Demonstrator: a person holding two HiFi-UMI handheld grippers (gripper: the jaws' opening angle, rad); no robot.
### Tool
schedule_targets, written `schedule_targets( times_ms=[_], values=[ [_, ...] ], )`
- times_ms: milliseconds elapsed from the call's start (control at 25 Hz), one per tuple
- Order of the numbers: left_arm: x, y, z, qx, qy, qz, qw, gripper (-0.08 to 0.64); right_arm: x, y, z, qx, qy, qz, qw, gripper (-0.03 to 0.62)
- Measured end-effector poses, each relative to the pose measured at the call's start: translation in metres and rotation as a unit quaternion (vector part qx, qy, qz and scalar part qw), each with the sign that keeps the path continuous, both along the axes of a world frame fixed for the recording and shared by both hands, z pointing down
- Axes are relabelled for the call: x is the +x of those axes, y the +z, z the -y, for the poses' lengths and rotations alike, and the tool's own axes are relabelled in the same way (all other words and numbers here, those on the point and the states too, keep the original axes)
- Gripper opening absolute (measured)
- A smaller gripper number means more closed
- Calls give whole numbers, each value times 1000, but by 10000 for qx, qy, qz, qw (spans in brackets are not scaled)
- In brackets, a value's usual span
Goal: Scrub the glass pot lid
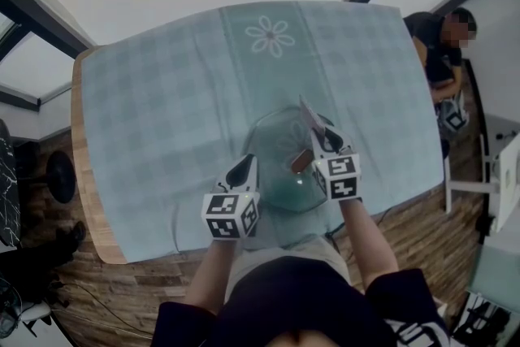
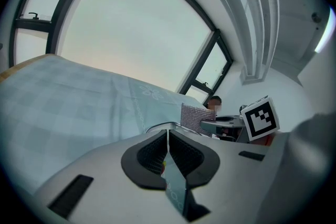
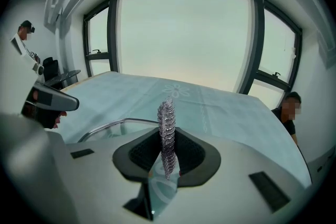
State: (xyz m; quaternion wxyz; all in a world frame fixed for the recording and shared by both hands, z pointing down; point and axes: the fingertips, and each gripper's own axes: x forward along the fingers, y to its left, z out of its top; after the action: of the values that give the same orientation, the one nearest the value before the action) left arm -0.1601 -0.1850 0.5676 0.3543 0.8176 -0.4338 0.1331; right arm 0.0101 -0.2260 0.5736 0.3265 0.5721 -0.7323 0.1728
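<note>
Your round, clear glass pot lid (image 1: 279,136) lies on the surface near its front edge, just in front of you, on a pale blue-green checked tablecloth (image 1: 162,110). A brown knob (image 1: 301,161) sits at the lid's middle.

Your left claw (image 1: 246,165) has its jaws together, with no gap showing between them in the left gripper view (image 2: 168,131). Its tips sit right at the lid's left rim (image 2: 157,126). Whether they pinch that rim or only meet beside it cannot be told.

Your right claw (image 1: 319,136) is clamped on a silver metal mesh scrubbing cloth (image 1: 311,116). In the right gripper view (image 3: 168,134) the cloth (image 3: 167,115) stands upright and edge-on between the jaws, rising past their tips. From the head view it is held over the lid's right half, just beyond the knob. The left gripper view shows the cloth's flat face (image 2: 193,117) close beyond the lid's rim.

A white daisy print (image 1: 270,36) marks the tablecloth at the far side. The wooden edge of the surface (image 1: 77,134) shows at the left, and a person (image 1: 439,41) sits off the far right corner.
</note>
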Motion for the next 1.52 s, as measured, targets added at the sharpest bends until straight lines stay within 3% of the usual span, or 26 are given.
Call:
schedule_targets(
  times_ms=[640, 1520],
  values=[
    [1, -1, -7, -1, 12, 20, 10000, 12, -45, 9, -4, -368, -939, 97, 9949, 81],
    [-16, -12, -21, 1, -450, -115, 9989, 12, -102, 7, -34, -459, -1847, 53, 9817, 81]
  ],
)
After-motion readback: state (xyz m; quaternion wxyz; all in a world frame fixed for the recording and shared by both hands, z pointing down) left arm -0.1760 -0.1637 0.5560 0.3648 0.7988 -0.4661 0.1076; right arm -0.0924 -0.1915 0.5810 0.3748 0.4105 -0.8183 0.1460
